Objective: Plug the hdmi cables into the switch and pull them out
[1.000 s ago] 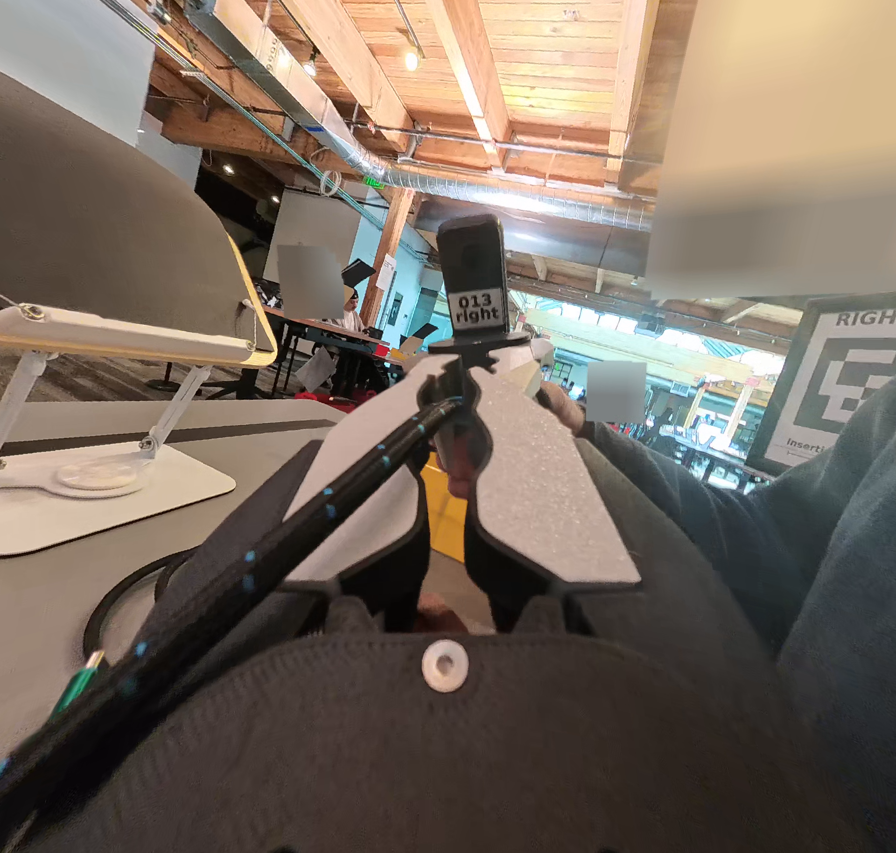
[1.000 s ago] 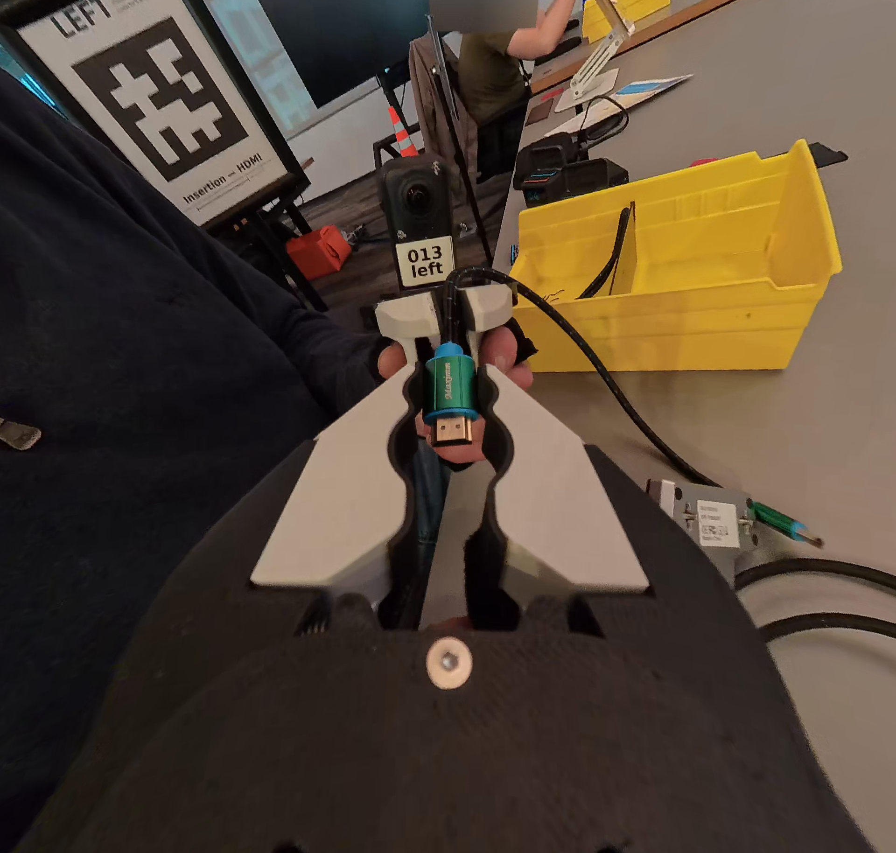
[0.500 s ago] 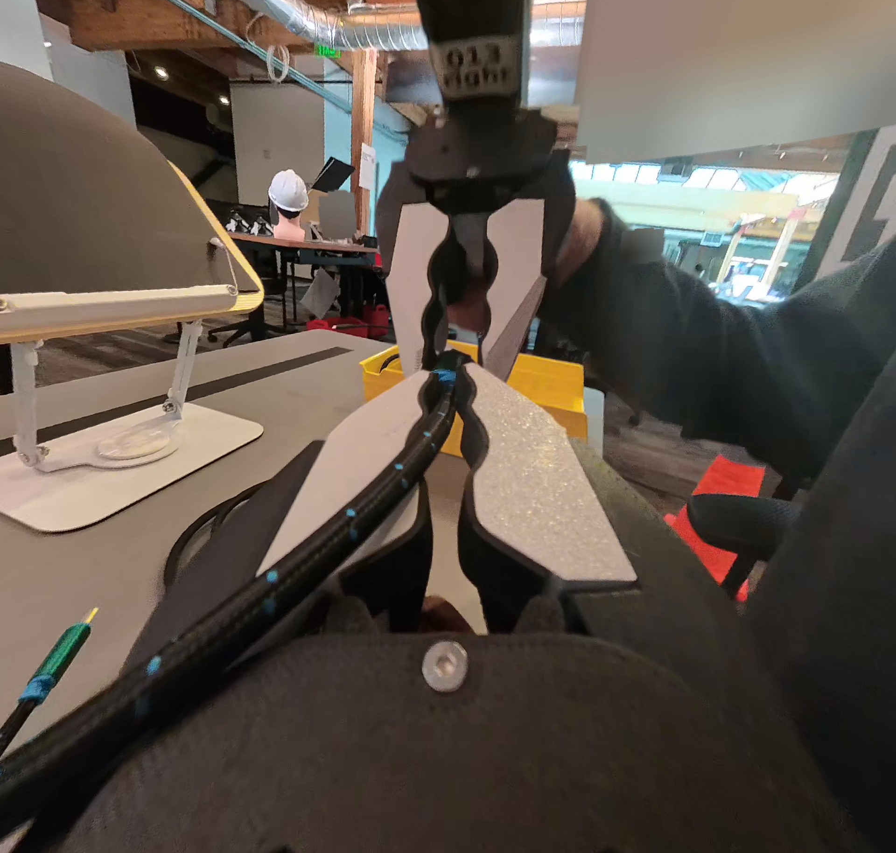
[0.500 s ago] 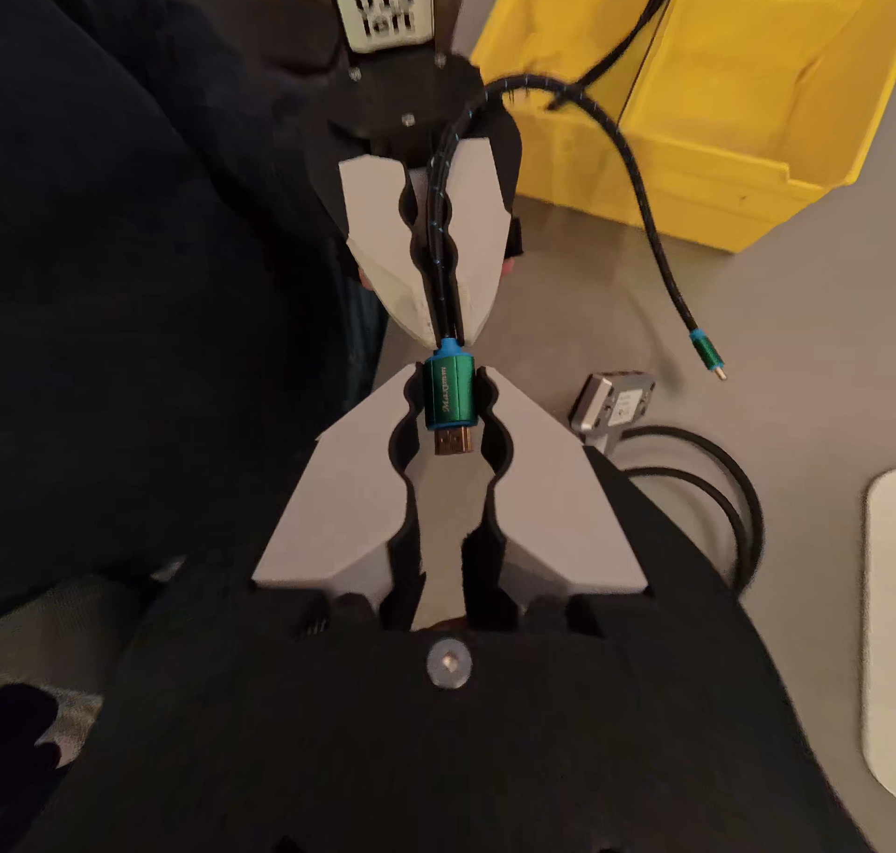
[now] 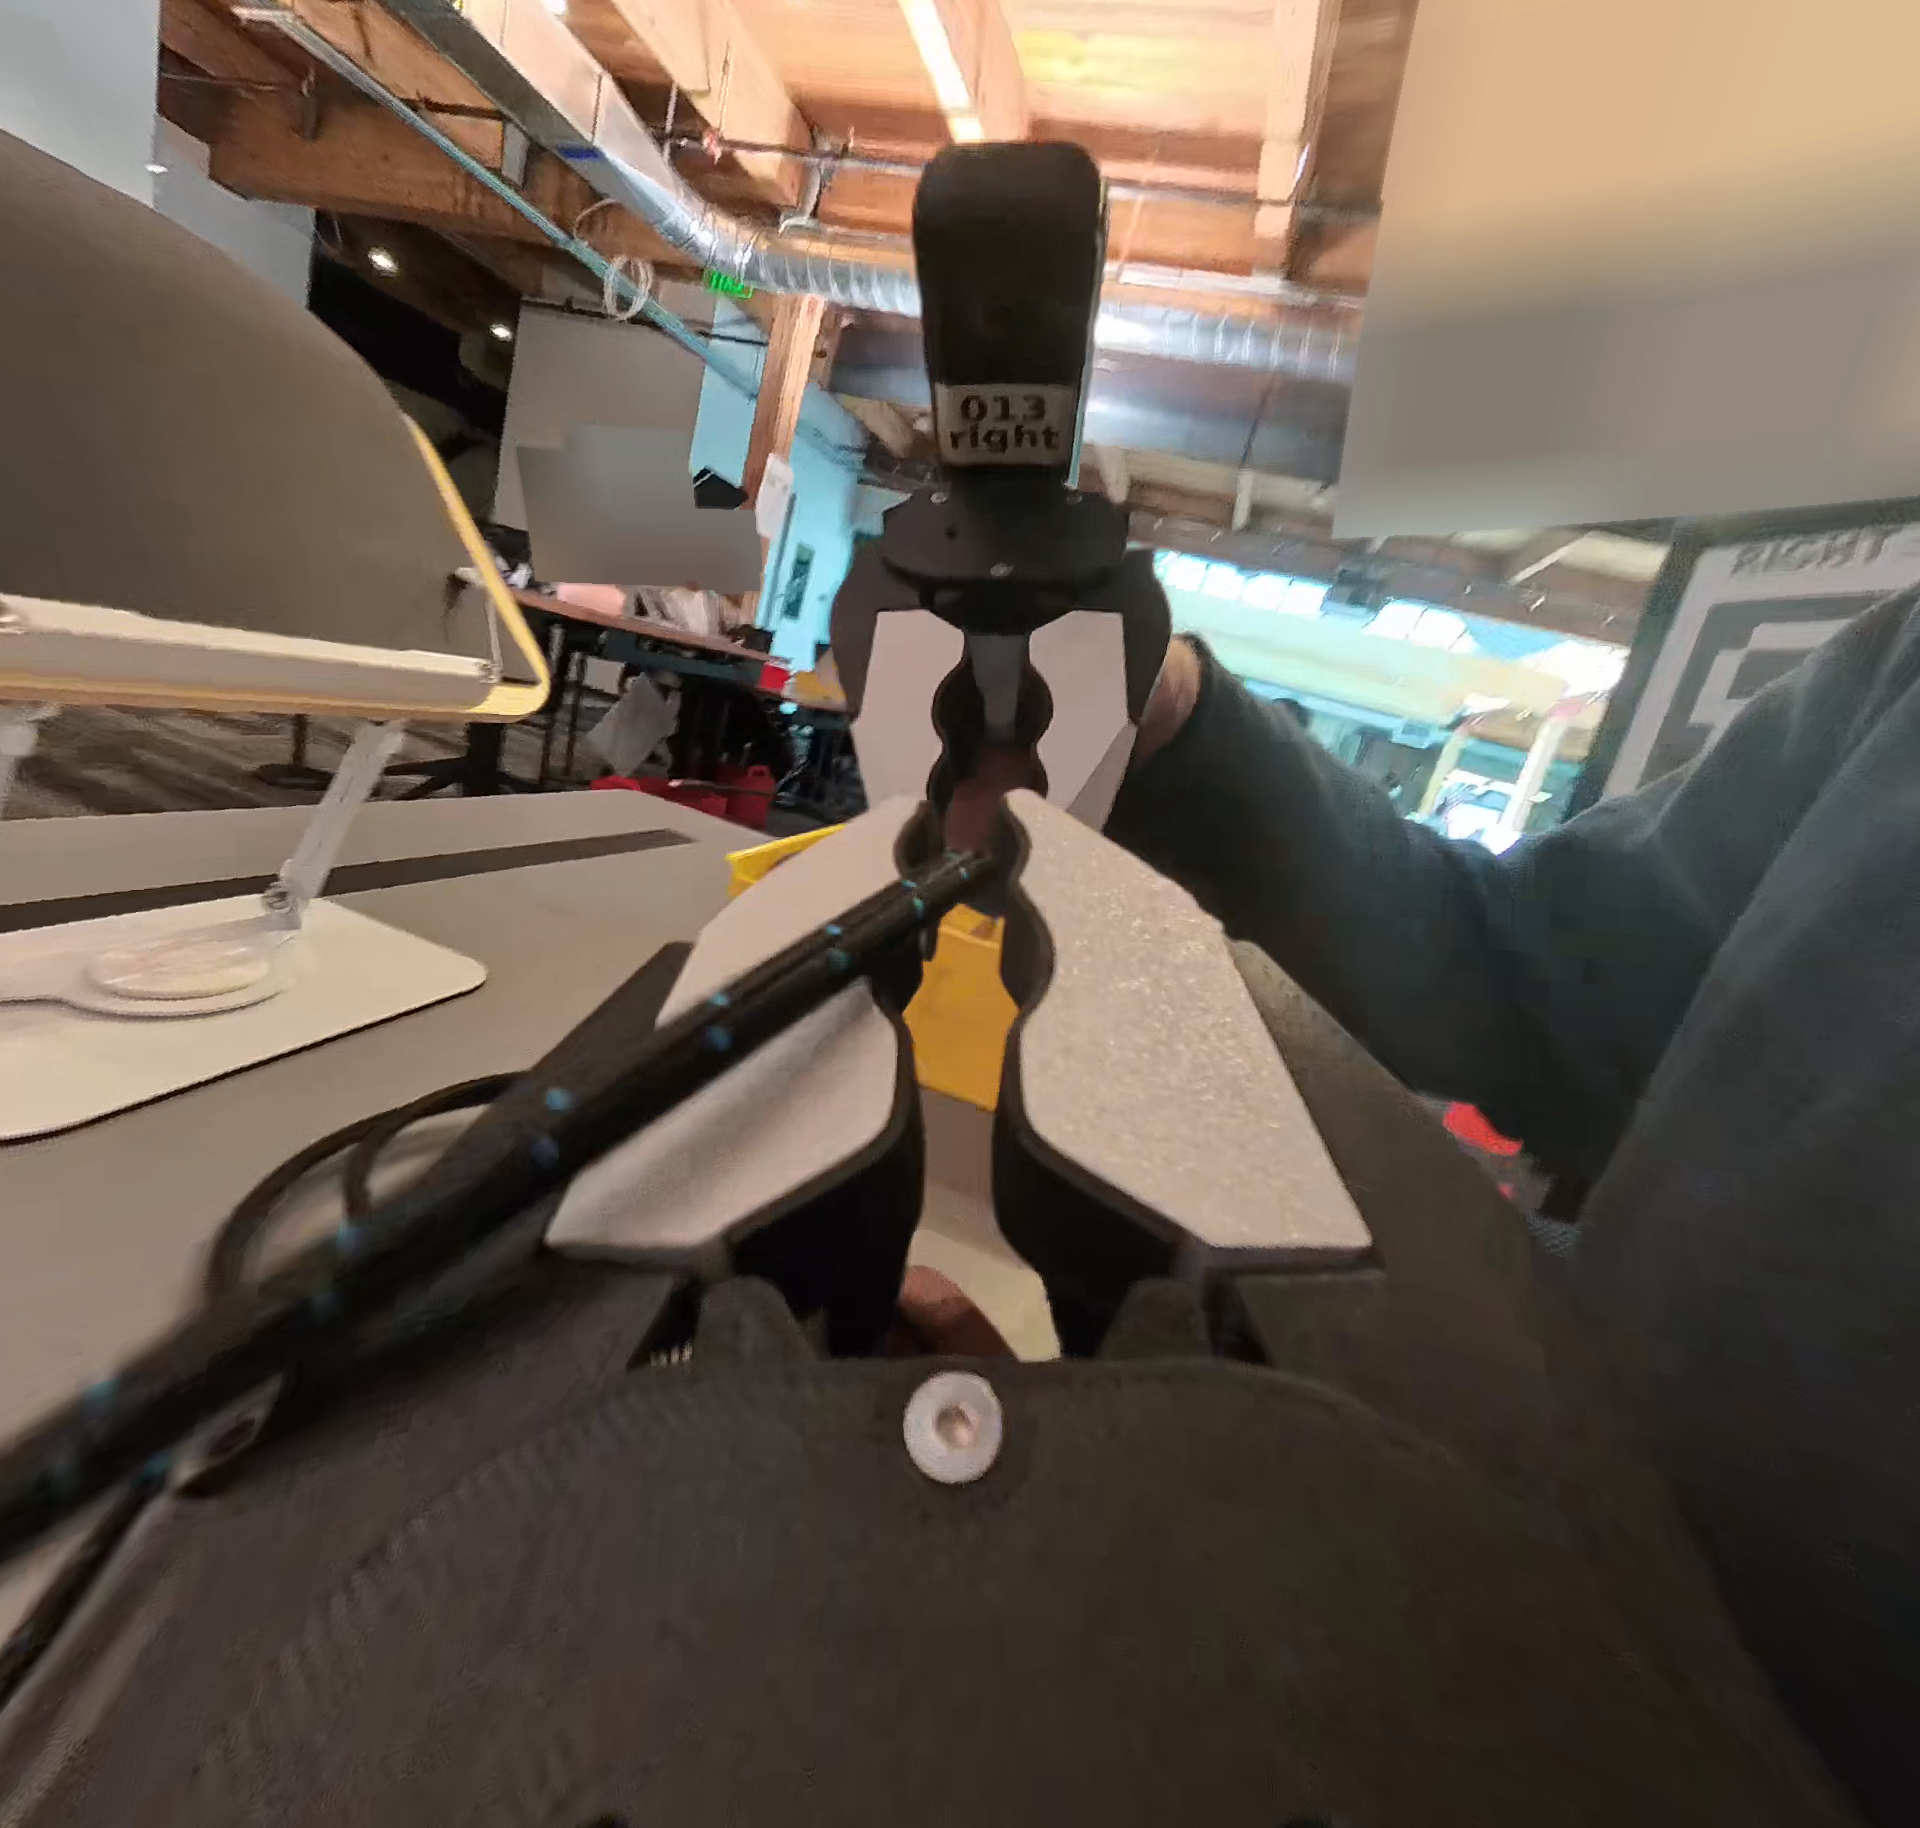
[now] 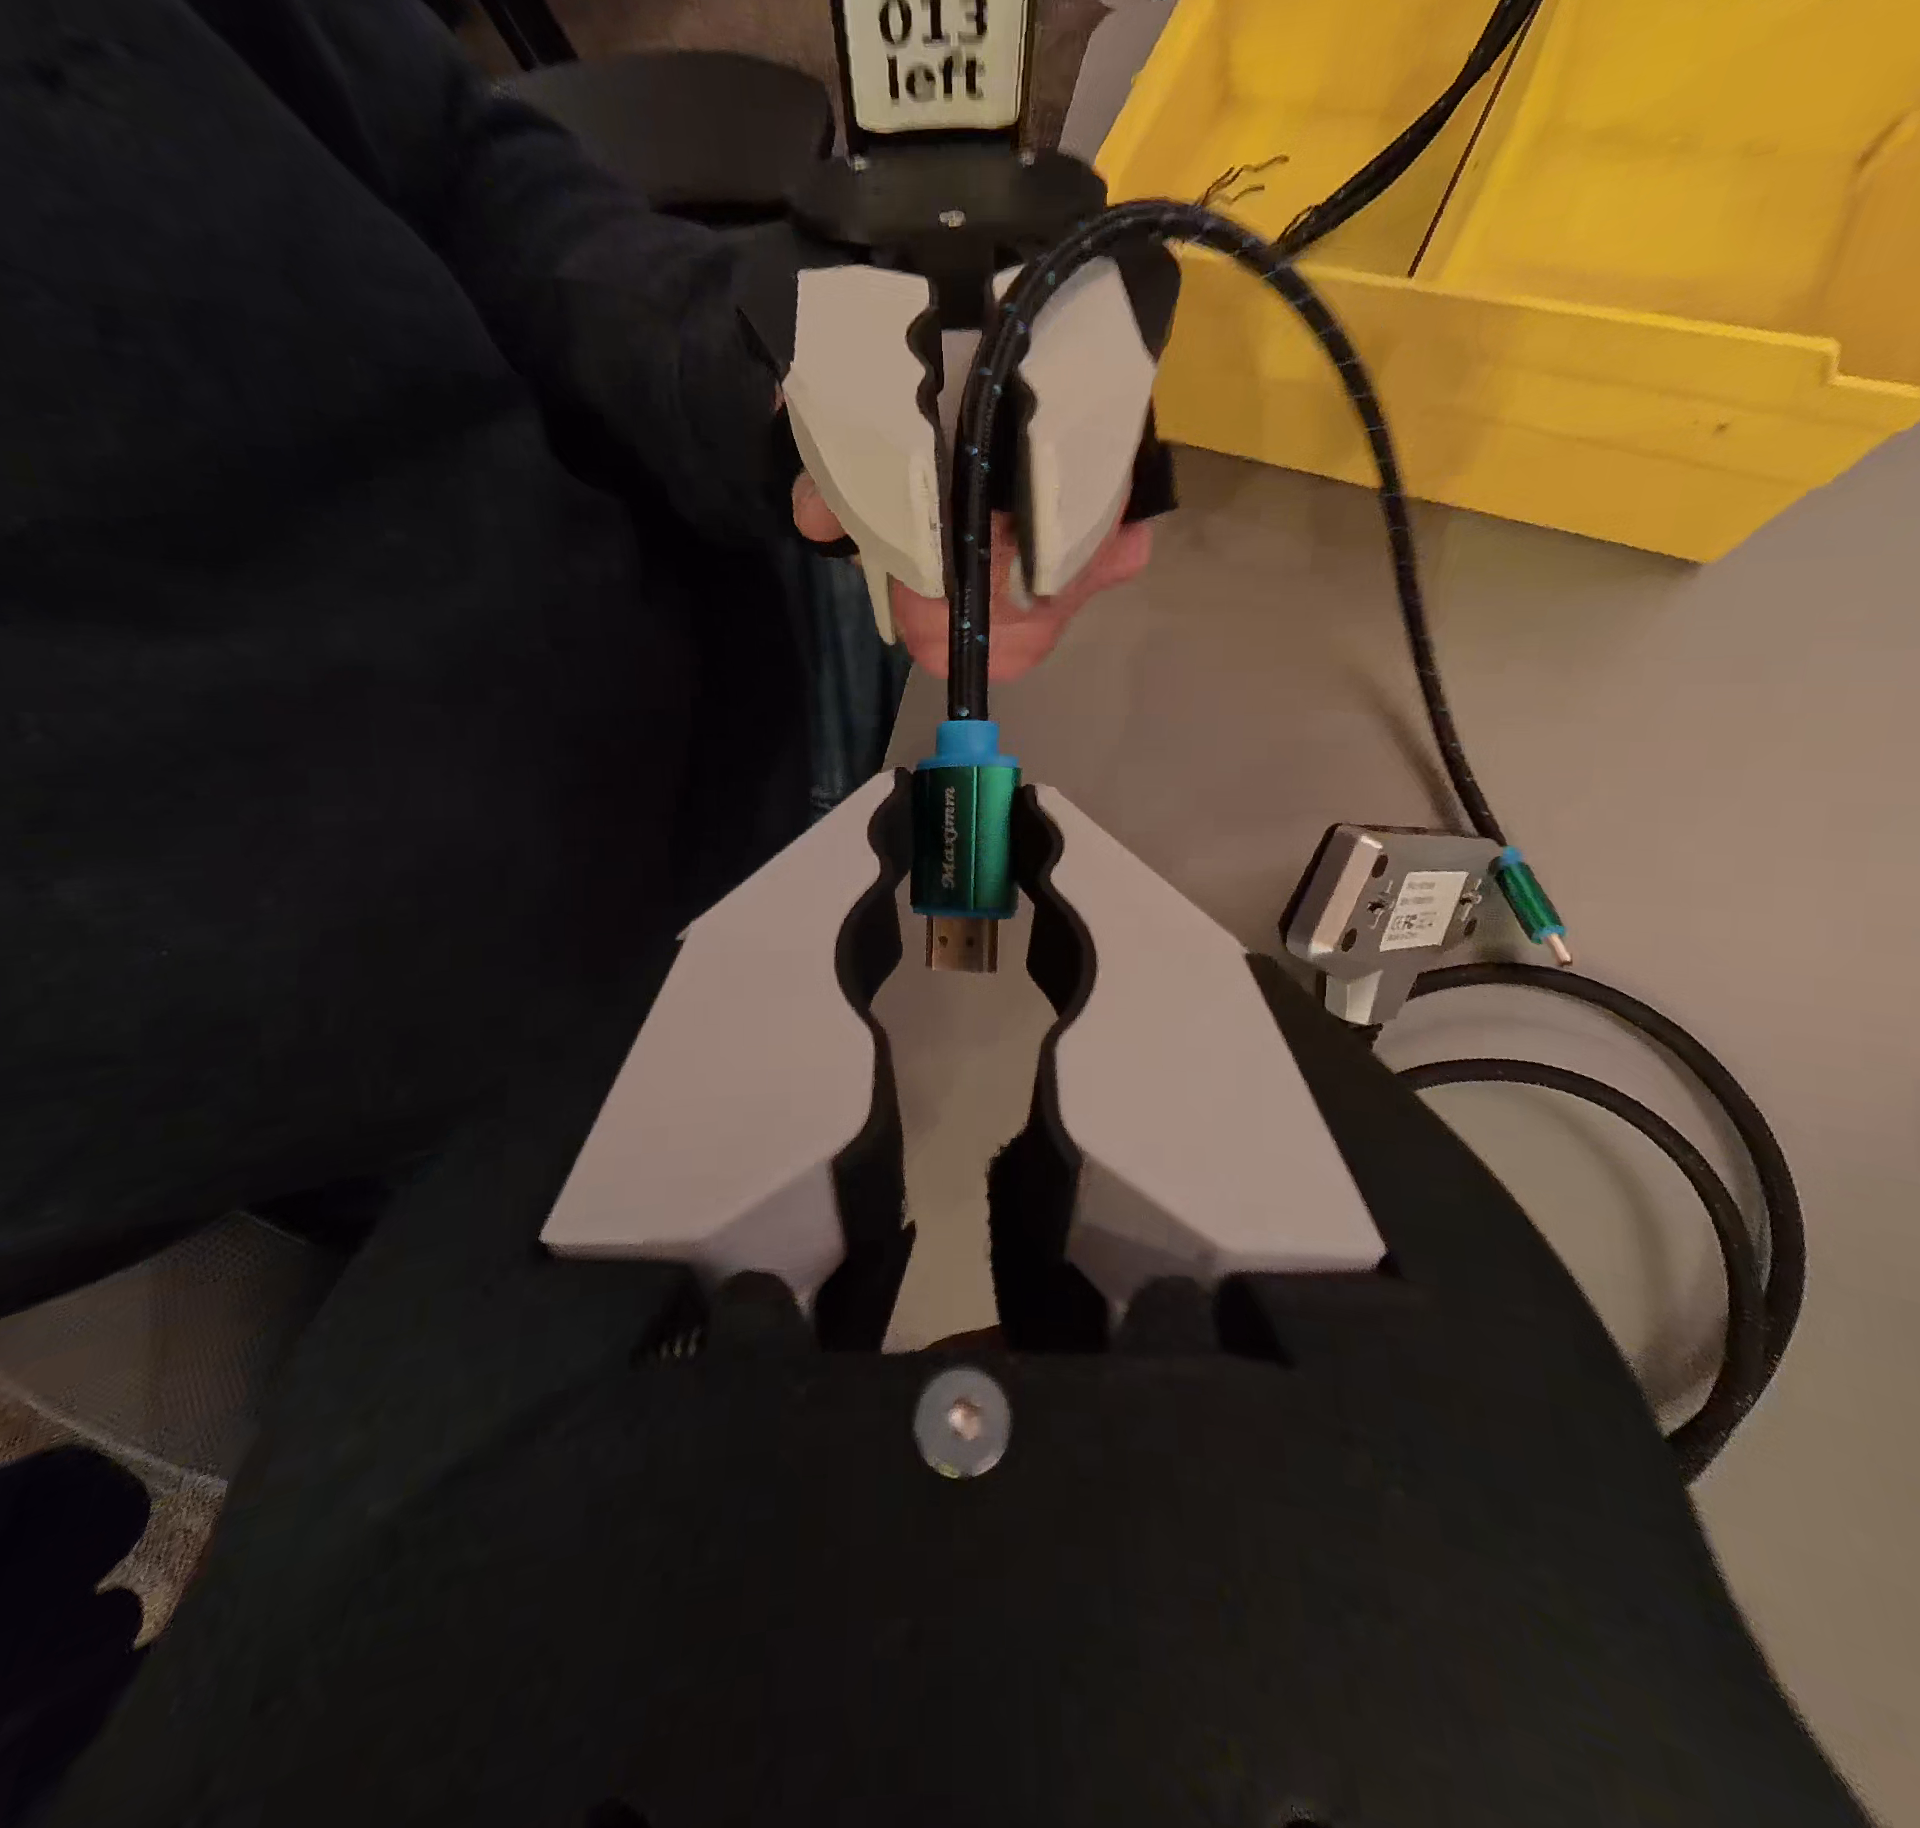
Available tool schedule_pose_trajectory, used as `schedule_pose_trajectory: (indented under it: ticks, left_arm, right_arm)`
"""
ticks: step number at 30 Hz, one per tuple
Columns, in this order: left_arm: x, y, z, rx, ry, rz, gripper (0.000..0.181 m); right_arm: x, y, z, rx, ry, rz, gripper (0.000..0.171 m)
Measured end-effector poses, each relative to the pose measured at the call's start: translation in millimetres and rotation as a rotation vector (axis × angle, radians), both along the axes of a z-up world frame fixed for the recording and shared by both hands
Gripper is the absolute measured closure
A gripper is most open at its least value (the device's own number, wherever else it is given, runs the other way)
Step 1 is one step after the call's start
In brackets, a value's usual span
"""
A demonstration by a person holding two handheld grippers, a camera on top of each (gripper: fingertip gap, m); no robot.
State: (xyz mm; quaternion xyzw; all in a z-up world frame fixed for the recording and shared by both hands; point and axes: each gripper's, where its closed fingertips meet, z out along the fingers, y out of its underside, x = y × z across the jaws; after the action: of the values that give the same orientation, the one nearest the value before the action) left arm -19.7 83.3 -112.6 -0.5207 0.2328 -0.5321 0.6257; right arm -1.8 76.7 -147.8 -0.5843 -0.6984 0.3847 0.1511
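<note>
- Right wrist view: the right hand-held gripper (image 6: 961, 822) is clenched on the green HDMI plug (image 6: 961, 851), whose metal tip points back toward the camera between the fingers.
- Just beyond it, the left hand-held gripper (image 6: 971, 573) faces the right one; the braided black cable (image 6: 1382, 490) runs between its white fingers (image 6: 873, 428), which sit close on either side of it, grasping the cable.
- From there the cable arches up and right, then drops to a second green plug (image 6: 1529, 905) lying on the grey surface (image 6: 1662, 739), just beside the silver switch (image 6: 1387, 905).
- A thicker black cord (image 6: 1756, 1248) loops away from the switch.
- A yellow bin (image 6: 1558, 365) stands on the surface behind, well apart from the switch.
- Left wrist view: the same cable (image 5: 644, 1061) crosses the left gripper's near finger and ends at its tips (image 5: 966, 859); the right gripper (image 5: 977, 791) meets it head-on.
- A white stand (image 5: 208, 999) rests on the surface to the left.
</note>
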Motion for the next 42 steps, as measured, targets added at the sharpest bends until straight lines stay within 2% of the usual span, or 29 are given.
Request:
schedule_pose_trajectory:
  ticks: [6,9,11,13,18,24,26,32,42]
  left_arm:
    - [-1.1,6.9,-6.7,-0.048,0.013,0.03,0.175]
    - [-7.3,11.1,-6.3,-0.114,-0.05,0.018,0.176]
    - [-7.5,13.8,-8.7,-0.171,-0.082,0.01,0.176]
    - [-7.0,14.7,-8.3,-0.219,-0.131,-0.012,0.176]
    - [-5.3,11.3,-2.1,-0.257,-0.217,-0.067,0.176]
    - [-3.5,10.2,-4.0,-0.265,-0.23,-0.075,0.175]
    - [-2.2,10.2,-6.8,-0.255,-0.201,-0.063,0.175]
    - [4.0,8.4,-18.1,-0.207,-0.052,-0.044,0.175]
    - [11.6,1.0,-30.4,-0.148,0.139,-0.038,0.175]
  right_arm:
    - [-4.6,11.4,7.6,0.014,0.134,-0.103,0.153]
    - [-10.1,16.0,5.3,0.11,0.271,-0.151,0.148]
    - [-11.1,16.8,2.0,0.19,0.333,-0.175,0.137]
    - [-10.6,19.4,1.1,0.236,0.375,-0.205,0.14]
    - [-9.0,17.9,3.0,0.169,0.473,-0.238,0.146]
    - [-9.6,13.4,10.0,0.09,0.569,-0.251,0.151]
    - [-8.5,12.7,10.2,0.056,0.551,-0.252,0.152]
    - [-2.1,12.3,6.2,0.121,0.298,-0.188,0.152]
    - [3.6,7.0,2.8,0.165,0.084,-0.021,0.153]
